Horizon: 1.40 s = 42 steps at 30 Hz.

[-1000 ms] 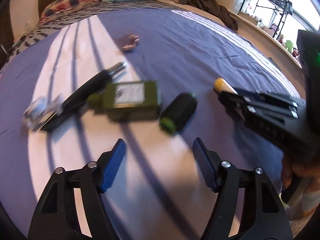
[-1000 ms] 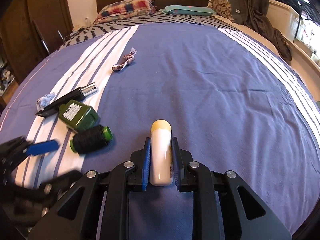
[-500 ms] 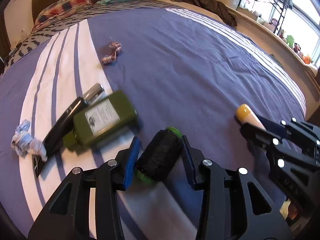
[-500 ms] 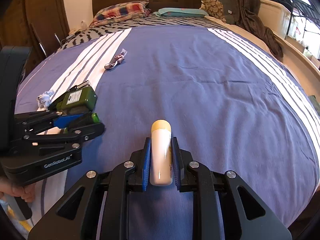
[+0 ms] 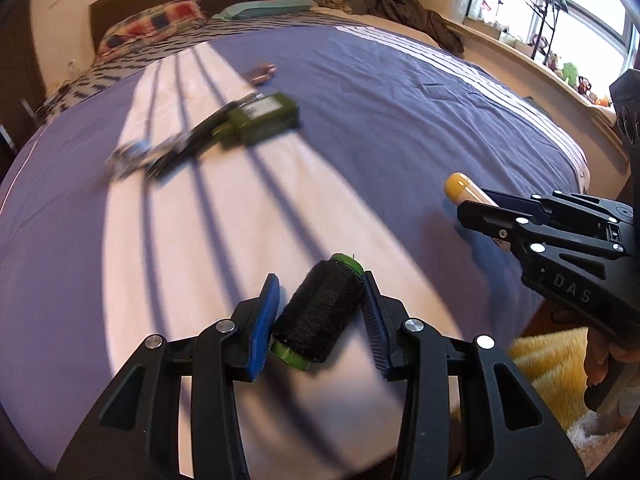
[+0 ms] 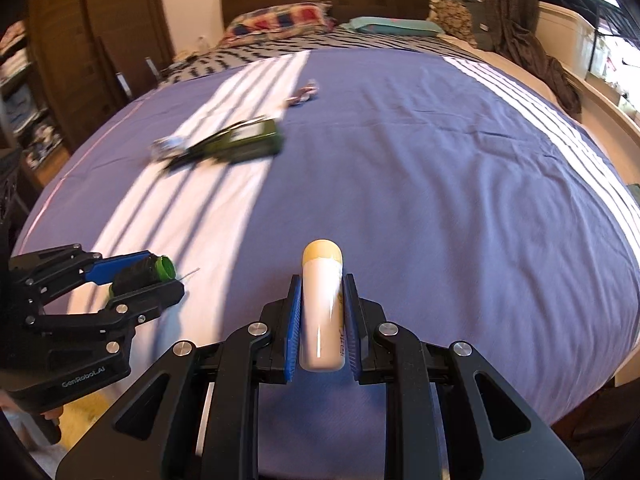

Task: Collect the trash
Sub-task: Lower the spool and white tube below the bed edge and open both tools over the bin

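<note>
Fingers on my left gripper (image 5: 320, 320) are clamped on the black thread spool with green ends (image 5: 318, 316); right gripper (image 6: 320, 320) pinches the white tube with a yellow cap (image 6: 322, 308). Left on the purple striped bed (image 6: 440, 180), by my guess: crumpled wrapper (image 6: 166, 146), black tube (image 5: 188, 148), green bottle (image 6: 250, 142), small scrap (image 6: 304, 94).

left gripper (image 5: 320, 320) closed on thread spool (image 5: 318, 316) | lifted off bed (image 5: 400, 120)

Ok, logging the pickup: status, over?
Left gripper shut on black thread spool. Right gripper shut on white tube. Green bottle on bed. Nothing blocking.
</note>
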Motion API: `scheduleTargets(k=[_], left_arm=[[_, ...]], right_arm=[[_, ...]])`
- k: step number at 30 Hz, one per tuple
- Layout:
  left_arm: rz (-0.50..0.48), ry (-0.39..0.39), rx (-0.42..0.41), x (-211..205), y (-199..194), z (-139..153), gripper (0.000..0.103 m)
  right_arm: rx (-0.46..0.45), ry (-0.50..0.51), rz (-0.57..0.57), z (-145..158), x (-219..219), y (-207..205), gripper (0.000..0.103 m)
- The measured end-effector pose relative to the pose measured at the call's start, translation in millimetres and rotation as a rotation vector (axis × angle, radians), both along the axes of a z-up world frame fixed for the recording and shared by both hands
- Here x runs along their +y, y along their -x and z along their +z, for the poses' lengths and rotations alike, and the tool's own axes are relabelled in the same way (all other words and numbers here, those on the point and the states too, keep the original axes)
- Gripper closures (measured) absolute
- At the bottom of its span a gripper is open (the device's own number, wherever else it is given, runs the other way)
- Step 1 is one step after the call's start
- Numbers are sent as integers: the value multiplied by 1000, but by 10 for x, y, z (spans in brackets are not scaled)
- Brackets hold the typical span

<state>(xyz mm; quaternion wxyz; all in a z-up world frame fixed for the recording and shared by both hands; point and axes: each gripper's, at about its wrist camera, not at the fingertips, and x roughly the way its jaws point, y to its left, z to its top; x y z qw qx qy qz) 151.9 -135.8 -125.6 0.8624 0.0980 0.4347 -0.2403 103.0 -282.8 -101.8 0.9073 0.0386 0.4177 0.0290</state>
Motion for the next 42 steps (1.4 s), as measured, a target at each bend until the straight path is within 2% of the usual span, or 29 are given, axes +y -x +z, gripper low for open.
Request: scheduleTargets(k=[5,10,18,23,27,36,42], left_arm=[[53,20,-9,377,476,12,64],[102,32,-3,685,902,-63,64],[151,6,72,997,1435,-450,64],[160,-17,151,1015,1548,-774,64],[151,-47,200,971,1581,-1001,64],[155,-91,314,895,1502,-1473,64],[166,-69,379,898,1434,-1623,63]], right_arm=[[-9,-14,69,29,326,408,82],[13,-45,112,-87,547,758,82],[119,-89,191,-477,858,1203,82],[204,-121,203,-775,938,1272,82],[255,-91,201,-983,972,1284,82],[373,-98,206,-1368,1054,1232,82],[415,-107,197,-1486,1060,1177,82]])
